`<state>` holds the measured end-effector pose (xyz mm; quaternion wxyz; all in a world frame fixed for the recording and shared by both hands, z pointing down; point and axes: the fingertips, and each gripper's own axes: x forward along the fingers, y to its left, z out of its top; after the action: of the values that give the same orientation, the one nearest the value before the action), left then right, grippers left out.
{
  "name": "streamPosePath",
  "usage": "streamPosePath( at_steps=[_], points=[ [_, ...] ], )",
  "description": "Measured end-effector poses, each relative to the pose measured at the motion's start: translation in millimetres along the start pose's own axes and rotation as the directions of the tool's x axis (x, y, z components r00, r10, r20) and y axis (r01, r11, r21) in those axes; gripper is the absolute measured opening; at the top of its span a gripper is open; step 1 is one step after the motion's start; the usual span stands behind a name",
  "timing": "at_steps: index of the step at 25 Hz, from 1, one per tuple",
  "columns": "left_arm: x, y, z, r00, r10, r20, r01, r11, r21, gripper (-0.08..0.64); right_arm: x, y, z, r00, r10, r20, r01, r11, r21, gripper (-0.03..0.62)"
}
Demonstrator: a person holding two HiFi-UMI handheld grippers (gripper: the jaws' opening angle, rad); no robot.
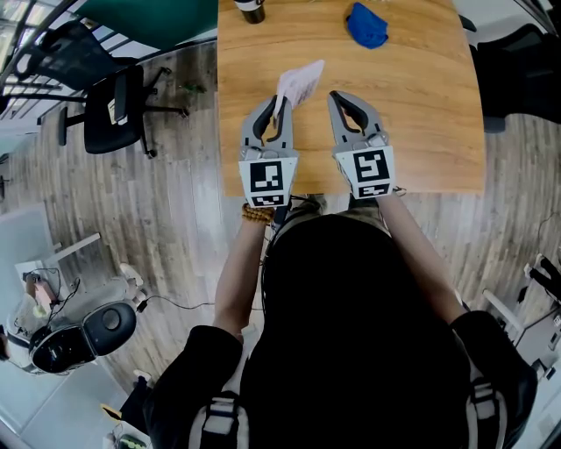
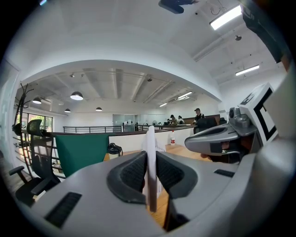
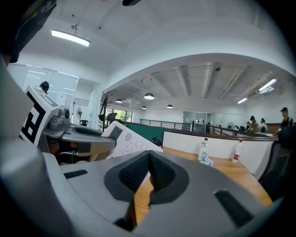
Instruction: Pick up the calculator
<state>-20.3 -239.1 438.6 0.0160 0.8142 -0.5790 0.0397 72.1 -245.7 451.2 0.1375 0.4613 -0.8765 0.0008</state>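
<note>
A white calculator (image 1: pixel 300 81) is held above the wooden table (image 1: pixel 421 131) by my left gripper (image 1: pixel 277 98), which is shut on its near end. In the left gripper view the calculator (image 2: pixel 151 157) stands edge-on, pinched between the two dark pads (image 2: pixel 132 173). My right gripper (image 1: pixel 337 95) hovers just to the right of it, shut, with nothing between its pads (image 3: pixel 159 173). From the right gripper view the calculator's (image 3: pixel 130 141) keys and screen face me at the left, beside the left gripper (image 3: pixel 81 136).
A blue crumpled thing (image 1: pixel 366 26) and a dark cup (image 1: pixel 251 9) sit at the table's far end. A black office chair (image 1: pixel 118 105) stands on the wood floor to the left. Two bottles (image 3: pixel 203 150) stand on the far side of the table.
</note>
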Motion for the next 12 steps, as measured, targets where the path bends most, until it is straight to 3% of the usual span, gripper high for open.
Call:
streamPosePath(
  at_steps=[12],
  points=[
    [3,-3,-17,0.999,-0.014,-0.033,0.014,1.0,-0.014,0.067,6,1,-9,1.0,-0.005,-0.019,0.005,1.0,0.029,0.005]
  ],
)
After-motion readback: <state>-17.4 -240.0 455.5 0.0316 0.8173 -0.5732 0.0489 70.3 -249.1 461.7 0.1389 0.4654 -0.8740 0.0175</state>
